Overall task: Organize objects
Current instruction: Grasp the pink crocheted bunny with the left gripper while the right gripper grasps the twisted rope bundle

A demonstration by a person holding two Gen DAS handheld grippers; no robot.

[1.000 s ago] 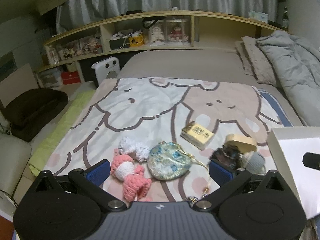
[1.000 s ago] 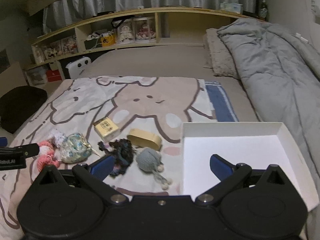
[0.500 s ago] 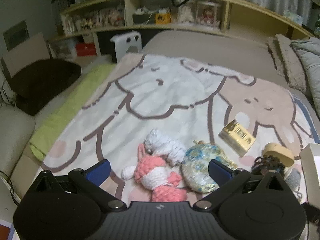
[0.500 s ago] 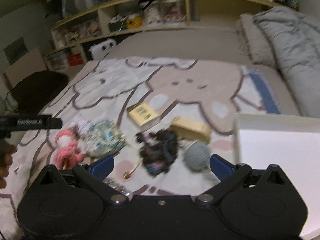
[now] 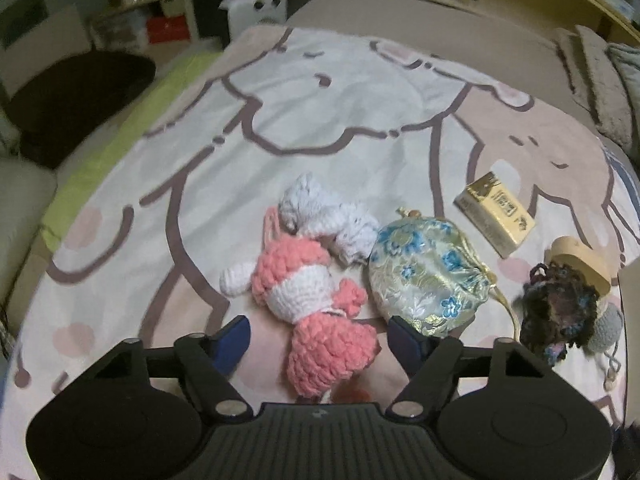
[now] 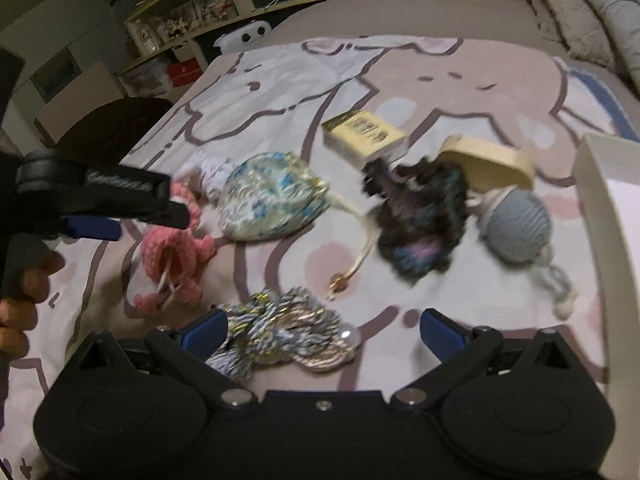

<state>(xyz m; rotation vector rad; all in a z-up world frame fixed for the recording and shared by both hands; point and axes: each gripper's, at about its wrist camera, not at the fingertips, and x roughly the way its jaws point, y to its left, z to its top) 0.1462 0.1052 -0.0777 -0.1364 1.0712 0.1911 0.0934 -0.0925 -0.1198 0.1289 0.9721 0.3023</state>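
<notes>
- Hovering low over the bed: left gripper [image 5: 318,334], fingers spread, straddling the lower end of the pink crochet doll [image 5: 310,294]; whether the pads touch it I cannot tell.
- Doll lies on the cartoon blanket [image 5: 340,92], against a white knitted toy [image 5: 326,216] and just beside the floral pouch [image 5: 428,276].
- Right gripper [image 6: 324,330] released too, nothing clamped; a tangle of braided cord [image 6: 280,330] sits between its fingers, nearer the left one.
- Ahead of it, blurred: dark yarn scrunchie [image 6: 418,218], grey knitted ball [image 6: 518,226], tan oval box [image 6: 486,162], yellow carton [image 6: 364,134].
- White tray [image 6: 600,216] at the right edge, near the ball.
- Left gripper also shows in the right view, above the doll.
</notes>
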